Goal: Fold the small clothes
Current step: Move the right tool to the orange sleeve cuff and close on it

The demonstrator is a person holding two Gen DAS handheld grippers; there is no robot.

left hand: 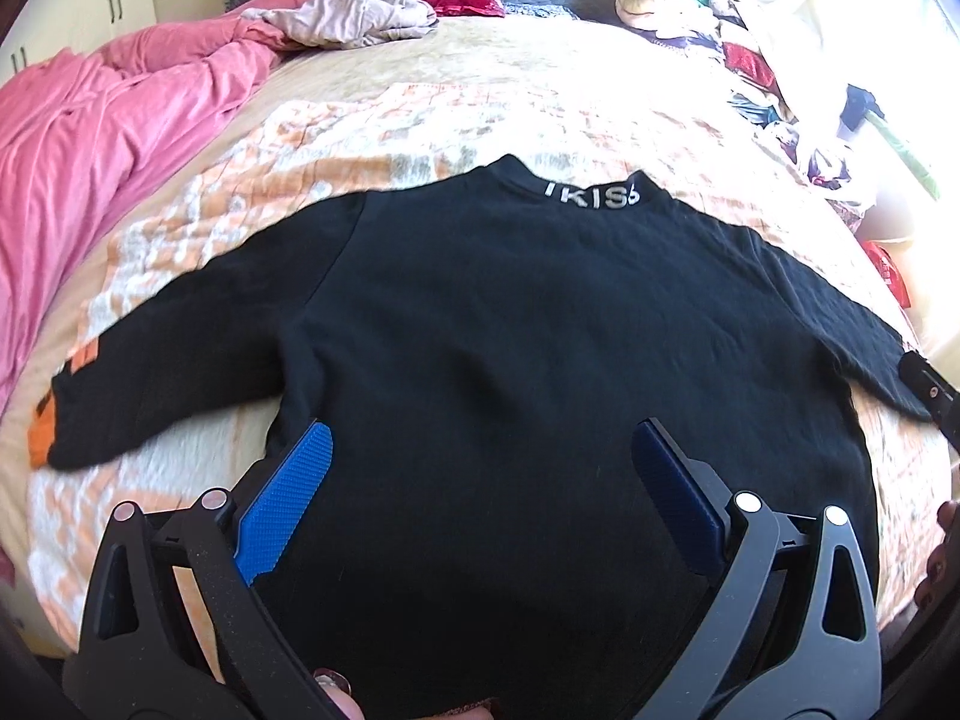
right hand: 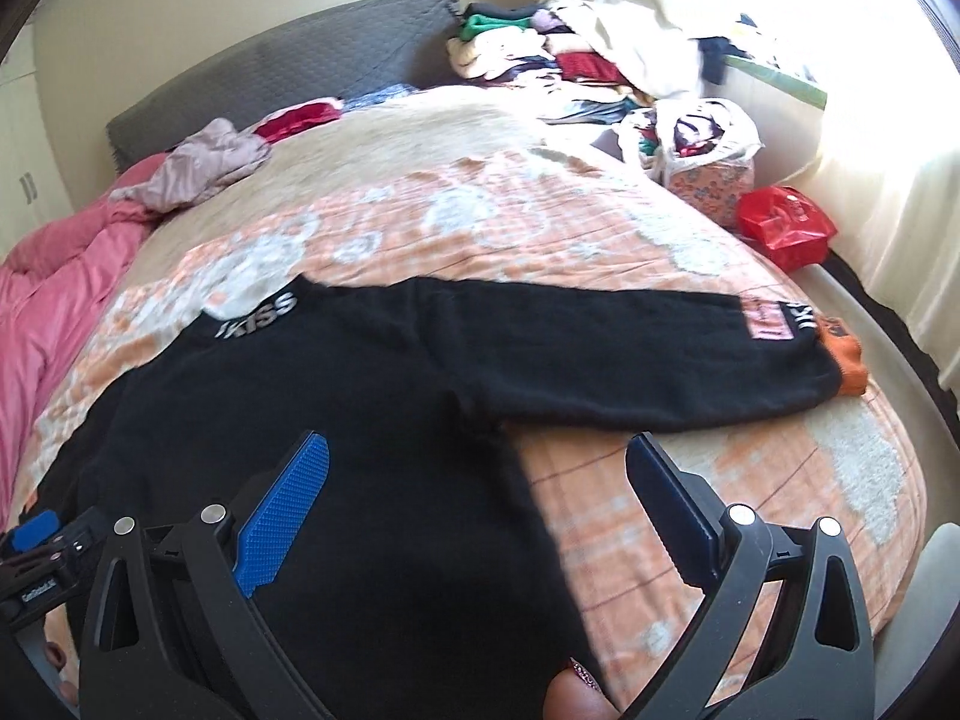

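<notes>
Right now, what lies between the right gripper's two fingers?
In the right wrist view, the right gripper is open; the black sweater's side edge and bare quilt lie between its fingers.

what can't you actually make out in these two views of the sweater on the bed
- Sweater hem: in the left wrist view the left tongs and the bottom edge hide it.
- Right sleeve cuff: in the left wrist view it runs out toward the right edge; the right wrist view shows it.
- Cuff patch wording: in the right wrist view, too small and blurred.
- Clothes pile: single items, too small and glare-washed.
</notes>
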